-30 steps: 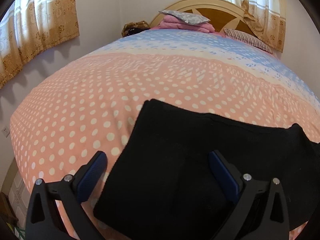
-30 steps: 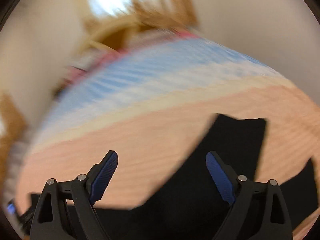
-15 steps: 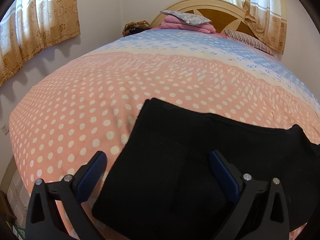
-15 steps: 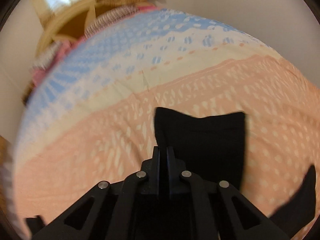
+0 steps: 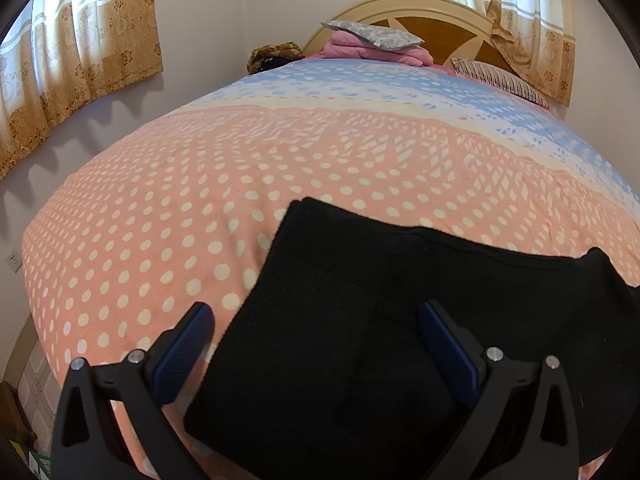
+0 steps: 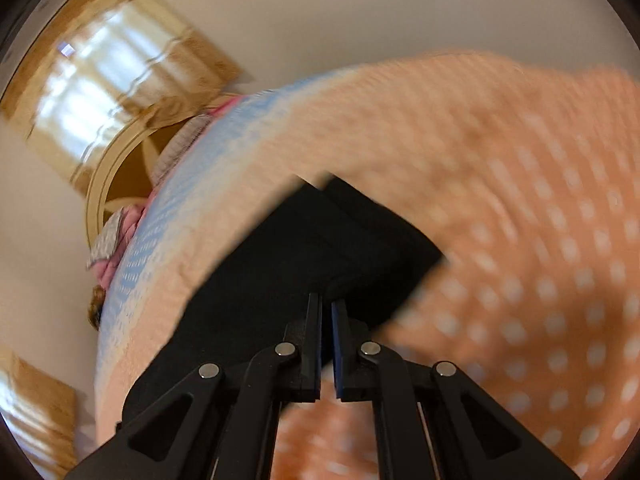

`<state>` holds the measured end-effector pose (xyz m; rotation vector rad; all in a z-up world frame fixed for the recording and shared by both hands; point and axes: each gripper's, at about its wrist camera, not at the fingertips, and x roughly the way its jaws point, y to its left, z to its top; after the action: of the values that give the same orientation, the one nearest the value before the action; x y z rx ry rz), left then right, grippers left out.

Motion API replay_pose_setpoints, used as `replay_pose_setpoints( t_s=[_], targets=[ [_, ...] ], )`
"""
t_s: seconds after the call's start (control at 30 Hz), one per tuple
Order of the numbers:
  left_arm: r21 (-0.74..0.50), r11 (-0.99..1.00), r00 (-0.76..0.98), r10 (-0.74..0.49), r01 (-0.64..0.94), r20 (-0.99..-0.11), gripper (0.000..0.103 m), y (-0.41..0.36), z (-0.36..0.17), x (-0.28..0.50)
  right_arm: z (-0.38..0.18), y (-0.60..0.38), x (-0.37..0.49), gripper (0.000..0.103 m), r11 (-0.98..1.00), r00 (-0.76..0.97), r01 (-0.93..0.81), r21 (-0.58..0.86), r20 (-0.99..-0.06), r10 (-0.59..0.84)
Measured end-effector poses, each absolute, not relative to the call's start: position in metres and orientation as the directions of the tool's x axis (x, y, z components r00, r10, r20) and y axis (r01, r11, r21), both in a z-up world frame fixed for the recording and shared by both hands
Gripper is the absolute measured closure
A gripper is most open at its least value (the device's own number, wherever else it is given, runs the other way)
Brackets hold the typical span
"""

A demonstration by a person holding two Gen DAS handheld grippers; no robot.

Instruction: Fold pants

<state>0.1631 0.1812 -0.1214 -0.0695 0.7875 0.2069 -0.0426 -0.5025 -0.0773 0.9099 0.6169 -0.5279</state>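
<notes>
Since a second ago my right gripper (image 6: 326, 312) has snapped together and swung across, seemingly pinching a fold of the one pair of black pants (image 5: 360, 320) lying on the dotted bedspread (image 5: 160, 220). My left gripper (image 5: 316, 332) hovers with jaws apart over them. Risk: the thin pinch slips mid-swing, undoing the fold. Two grippers, one garment.

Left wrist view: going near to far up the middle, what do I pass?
Left gripper → black pants → pink dotted bedspread → its blue band → pink bundle → headboard.
</notes>
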Motion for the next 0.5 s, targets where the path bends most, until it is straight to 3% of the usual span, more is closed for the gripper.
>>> replay_pose_setpoints(
  t_s=[0.17, 0.3, 0.33, 0.37, 0.4, 0.5],
  targets=[
    [0.014, 0.977, 0.686, 0.158, -0.211, -0.710, 0.000, 0.182, -0.121, 0.163, -0.071, -0.502, -0.048, 0.098, 0.495, 0.692, 0.687, 0.533, -0.688, -0.219],
    [0.018, 0.977, 0.686, 0.161, -0.211, -0.709, 0.000, 0.181, -0.121, 0.163, -0.037, -0.513, -0.045, 0.094, 0.554, 0.712, 0.675, 0.487, -0.628, -0.314],
    [0.018, 0.977, 0.686, 0.161, -0.211, -0.710, 0.000, 0.182, -0.121, 0.163, -0.031, -0.515, -0.038, 0.078, 0.584, 0.715, 0.665, 0.465, -0.624, -0.316],
    [0.020, 0.977, 0.685, 0.163, -0.211, -0.710, 0.000, 0.182, -0.121, 0.163, -0.026, -0.517, -0.026, 0.048, 0.621, 0.715, 0.651, 0.436, -0.628, -0.308],
    [0.022, 0.977, 0.686, 0.164, -0.212, -0.709, 0.000, 0.182, -0.121, 0.163, -0.027, -0.521, -0.020, 0.037, 0.655, 0.712, 0.637, 0.406, -0.636, -0.298],
    [0.023, 0.976, 0.687, 0.168, -0.215, -0.707, 0.000, 0.183, -0.120, 0.163, -0.035, -0.528, 0.000, 0.035, 0.715, 0.694, 0.611, 0.338, -0.664, -0.279]
  ],
)
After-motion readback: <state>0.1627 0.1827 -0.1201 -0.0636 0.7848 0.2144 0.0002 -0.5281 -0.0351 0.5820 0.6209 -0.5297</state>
